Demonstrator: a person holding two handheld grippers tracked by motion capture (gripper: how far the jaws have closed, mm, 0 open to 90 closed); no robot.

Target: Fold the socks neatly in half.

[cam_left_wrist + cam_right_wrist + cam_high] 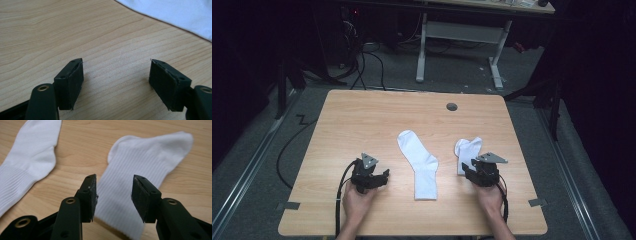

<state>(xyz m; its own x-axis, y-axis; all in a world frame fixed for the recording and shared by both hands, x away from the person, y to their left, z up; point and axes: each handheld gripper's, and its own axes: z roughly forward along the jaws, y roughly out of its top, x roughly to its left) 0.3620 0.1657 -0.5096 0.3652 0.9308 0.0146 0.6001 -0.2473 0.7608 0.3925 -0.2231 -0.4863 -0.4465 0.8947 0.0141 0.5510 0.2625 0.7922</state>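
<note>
The table point(362, 120) is pale wood, with a small grey round cap point(452, 106) near its far edge at about 12 o'clock.

The long sock point(419, 165) lies flat just right of the middle, toe toward 11 o'clock and cuff toward 6 o'clock. It lies between the two grippers and neither touches it. In the left gripper view a corner of it point(175, 15) shows at 1 o'clock, well clear of the jaws.

The short sock point(467, 150) lies at 4 o'clock on the table, toe toward 12 o'clock. Its near end runs under the right gripper point(476, 167).

The right gripper is held in the right hand point(490, 196). In its own view point(113, 192) the jaws stand part open over the cuff end of the short sock point(150, 157), ribbed cloth in the gap, pads not pressing it.

The left gripper point(382, 175), at 7 o'clock, is held in the left hand point(356, 200) and points toward 3 o'clock. Its jaws point(115, 75) stand wide with bare wood between them.
</note>
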